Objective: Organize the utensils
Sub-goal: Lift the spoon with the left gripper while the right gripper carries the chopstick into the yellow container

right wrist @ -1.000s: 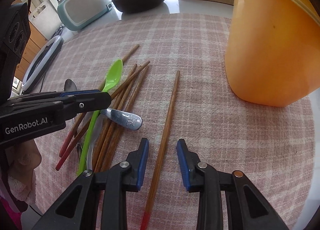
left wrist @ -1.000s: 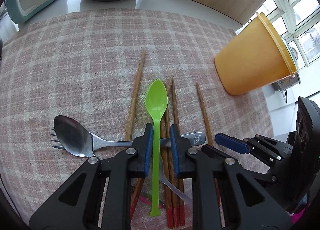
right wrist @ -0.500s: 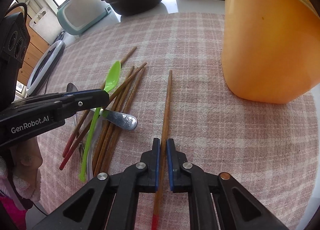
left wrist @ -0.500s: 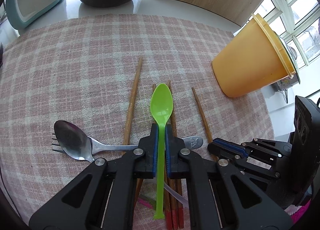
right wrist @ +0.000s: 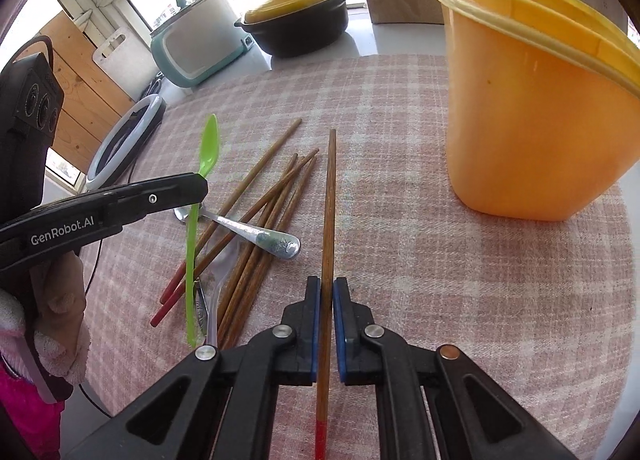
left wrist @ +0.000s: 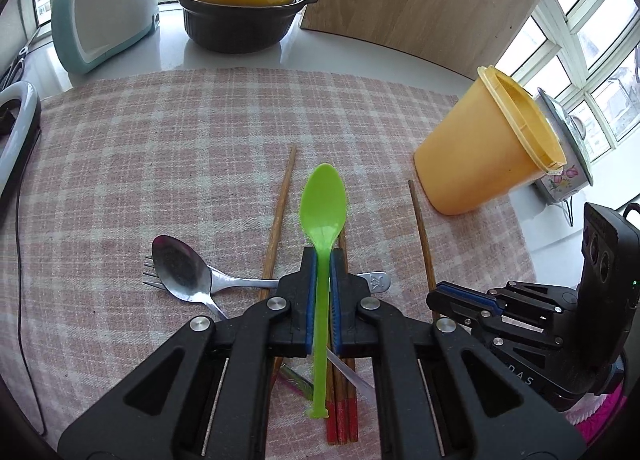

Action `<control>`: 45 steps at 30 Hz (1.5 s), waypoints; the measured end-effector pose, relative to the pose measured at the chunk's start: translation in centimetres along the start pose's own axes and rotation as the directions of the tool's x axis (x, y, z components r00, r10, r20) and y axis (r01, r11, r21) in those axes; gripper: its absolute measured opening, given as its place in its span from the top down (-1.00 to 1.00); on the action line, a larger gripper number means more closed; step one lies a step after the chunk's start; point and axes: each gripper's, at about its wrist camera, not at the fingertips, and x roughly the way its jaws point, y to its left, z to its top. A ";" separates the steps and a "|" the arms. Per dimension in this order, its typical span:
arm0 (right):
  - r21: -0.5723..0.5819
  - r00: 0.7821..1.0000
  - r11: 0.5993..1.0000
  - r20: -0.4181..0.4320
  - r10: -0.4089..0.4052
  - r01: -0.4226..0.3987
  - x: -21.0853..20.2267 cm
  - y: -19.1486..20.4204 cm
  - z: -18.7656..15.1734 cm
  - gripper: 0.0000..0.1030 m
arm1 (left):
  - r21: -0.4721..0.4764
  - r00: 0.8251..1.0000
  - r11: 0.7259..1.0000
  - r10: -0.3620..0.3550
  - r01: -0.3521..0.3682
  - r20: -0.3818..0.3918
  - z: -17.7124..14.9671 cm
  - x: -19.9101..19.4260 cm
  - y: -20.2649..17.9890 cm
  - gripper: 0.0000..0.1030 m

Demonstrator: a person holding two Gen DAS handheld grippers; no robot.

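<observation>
Left hand-held gripper (left wrist: 321, 292): your blue pads are clenched on the neck of the bright green plastic spoon (left wrist: 322, 212). Bowl points away from you; handle end trails back below the jaws.
Right hand-held gripper (right wrist: 327, 324): clamped on one brown wooden chopstick with a red end (right wrist: 330, 196). The grip sits toward the red end; the long plain end runs out ahead.
Spoon handling: likely light, thin, a little flexible, smooth. A grip near the neck looks sound, but it could swivel between the pads.
Chopstick handling: stiff, light, narrow. Held off-centre, so the far tip may droop or pivot. Keep the squeeze steady.
Pile beside the grippers: the remaining wooden chopsticks (right wrist: 264, 216), a metal spoon (left wrist: 180, 268), a fork part-hidden under it. All lie on the pink checked cloth (left wrist: 160, 148) over the table.
Holder: tall orange plastic cup (right wrist: 528, 116), upright, ahead and right of your chopstick, well apart from the pile.
Likely next: carry both pieces to the cup, long ends down.
</observation>
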 end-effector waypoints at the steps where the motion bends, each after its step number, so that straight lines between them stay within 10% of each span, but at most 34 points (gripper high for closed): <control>1: -0.008 1.000 1.000 0.009 0.003 -0.003 -0.3 0.1 0.0 0.93 | -0.001 1.000 1.000 0.000 0.000 0.008 0.0 -0.3 -0.1 0.92; 20: -0.135 0.978 0.991 0.208 0.031 -0.003 -6.8 2.5 1.4 0.93 | 0.049 0.988 0.999 -0.009 0.002 0.154 1.0 -6.5 -3.6 0.92; 45: -0.160 0.895 0.986 0.434 0.106 -0.039 -19.2 -0.5 6.8 0.93 | 0.088 0.937 0.993 -0.109 0.084 0.331 8.7 -9.1 -10.3 0.92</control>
